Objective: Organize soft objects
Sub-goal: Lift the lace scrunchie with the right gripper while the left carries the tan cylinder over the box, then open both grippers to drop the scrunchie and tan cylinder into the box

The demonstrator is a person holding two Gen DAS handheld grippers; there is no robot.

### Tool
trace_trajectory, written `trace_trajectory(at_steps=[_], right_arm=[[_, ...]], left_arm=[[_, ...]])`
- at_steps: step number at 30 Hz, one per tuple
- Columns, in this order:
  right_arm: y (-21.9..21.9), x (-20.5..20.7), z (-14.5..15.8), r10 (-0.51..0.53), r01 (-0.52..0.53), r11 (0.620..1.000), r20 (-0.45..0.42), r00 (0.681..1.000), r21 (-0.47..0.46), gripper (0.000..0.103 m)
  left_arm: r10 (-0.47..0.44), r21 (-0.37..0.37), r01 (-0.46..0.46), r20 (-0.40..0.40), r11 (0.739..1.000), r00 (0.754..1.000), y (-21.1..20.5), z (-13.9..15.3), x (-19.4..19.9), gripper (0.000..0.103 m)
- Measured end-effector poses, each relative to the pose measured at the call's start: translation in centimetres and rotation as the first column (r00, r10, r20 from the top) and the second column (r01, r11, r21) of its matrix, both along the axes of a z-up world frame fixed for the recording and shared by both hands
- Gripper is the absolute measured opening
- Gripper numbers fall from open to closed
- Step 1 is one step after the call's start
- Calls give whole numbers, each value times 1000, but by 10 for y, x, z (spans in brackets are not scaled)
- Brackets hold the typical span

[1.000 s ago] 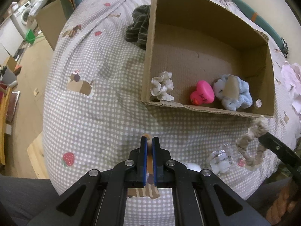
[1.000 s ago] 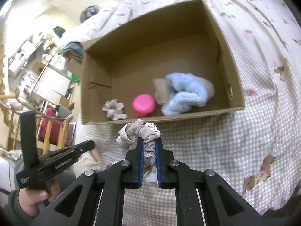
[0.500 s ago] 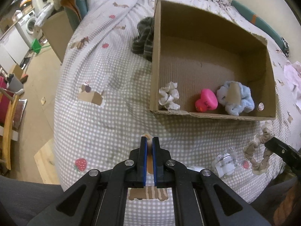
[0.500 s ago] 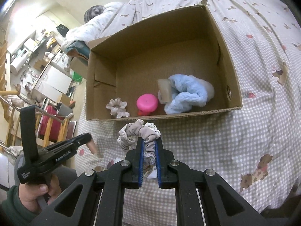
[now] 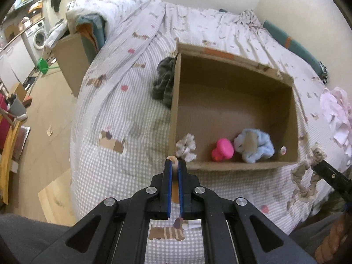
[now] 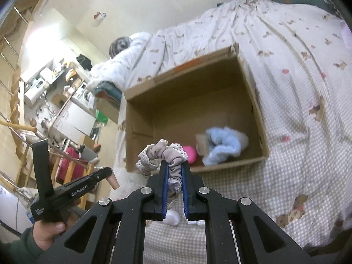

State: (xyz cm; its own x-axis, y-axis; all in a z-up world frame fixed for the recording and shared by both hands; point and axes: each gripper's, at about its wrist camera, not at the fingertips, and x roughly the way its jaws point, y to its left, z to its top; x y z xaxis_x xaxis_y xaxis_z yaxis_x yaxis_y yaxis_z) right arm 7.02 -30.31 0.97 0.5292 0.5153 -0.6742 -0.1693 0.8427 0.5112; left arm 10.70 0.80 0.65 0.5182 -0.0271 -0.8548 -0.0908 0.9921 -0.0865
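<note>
- Left wrist view: left gripper is clamped on a small peach-coloured piece, just short of the cardboard box.
- Right gripper pinches a beige scrunchie; best carried clear over the near wall before letting go.

- A box sits on the bed, open side up.
- In the box, along its near wall, from left to right: a small scrunchie, a heart toy, a fluffy scrunchie.
- A dark cloth lies on the bed against the box's left wall.
- A crumpled cloth lies on the bed, right of the box.
- Folded bedding is piled at the bed's far left.
</note>
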Motion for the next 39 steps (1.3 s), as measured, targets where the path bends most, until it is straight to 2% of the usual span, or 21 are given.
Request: trace_trajectory(at_steps=[7, 13, 15, 16, 18, 21, 25, 29, 34, 39], right_arm=[[1, 20, 18, -27, 27, 1000, 14, 1000, 5, 13], [4, 45, 24, -26, 26, 999, 5, 1000, -44, 13], [3, 55, 26, -26, 26, 998, 12, 1000, -57, 13], [3, 58, 27, -26, 27, 998, 15, 1000, -65, 13], [4, 68, 26, -23, 25, 997, 20, 1000, -78, 13], [4, 79, 20, -24, 26, 995, 23, 999, -98, 13], [2, 87, 0, -43, 42, 994, -10, 999, -97, 13], [-2, 94, -29, -63, 54, 993, -82, 995, -108, 13], [-1, 99, -46, -63, 47, 990, -125, 990, -133, 13], [11, 103, -57, -45, 20, 985, -149, 988, -169, 13]], left_arm=[[-31, 9, 30, 67, 1000, 997, -3, 35, 24, 5], [-75, 18, 74, 111, 997, 991, -17, 53, 46, 5], [-84, -1, 84, 120, 996, 989, -21, 55, 53, 5], [-91, -34, 96, 127, 995, 988, -22, 56, 58, 5], [-106, -58, 114, 131, 992, 986, -25, 54, 66, 5], [-136, -13, 139, 148, 990, 980, -36, 50, 76, 5], [-158, 10, 159, 149, 987, 976, -45, 36, 90, 5], [-143, -63, 150, 98, 987, 985, -45, 13, 106, 5], [-160, -18, 162, 91, 987, 983, -48, -10, 113, 5], [-162, -44, 165, 50, 985, 985, -49, -27, 117, 5]])
